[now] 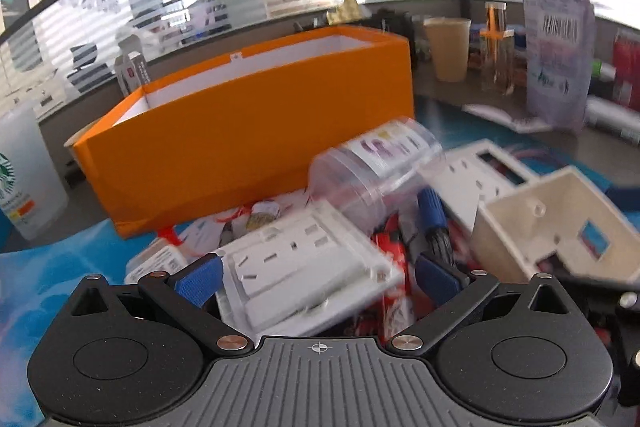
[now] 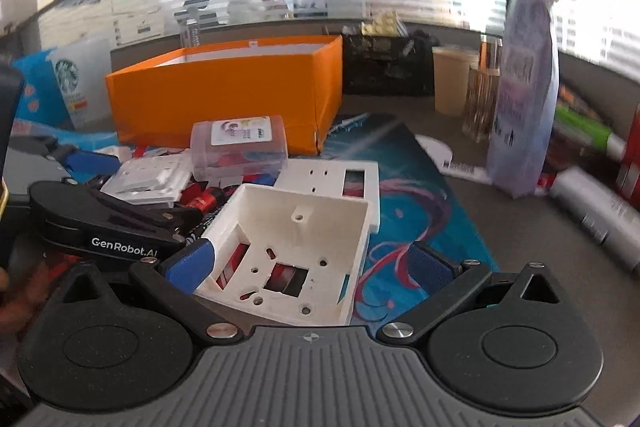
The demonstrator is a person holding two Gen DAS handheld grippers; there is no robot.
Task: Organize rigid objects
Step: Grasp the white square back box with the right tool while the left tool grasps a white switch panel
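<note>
Both jaws wide, empty. Left gripper [image 1: 318,277] hovers over white switch plate [image 1: 304,259]; right gripper [image 2: 310,265] straddles open white plastic box [image 2: 296,247], both before orange bin [image 2: 228,95]. Box looks light, stiff, thin-walled; pinch one side wall.

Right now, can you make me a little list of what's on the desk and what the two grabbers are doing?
box: orange box, open on top, behind the pile
pile: socket plate, clear plastic case, white housing
left gripper: open, over the socket plate
right gripper: open, around the white housing
cup: Starbucks cup, left of the box
</note>
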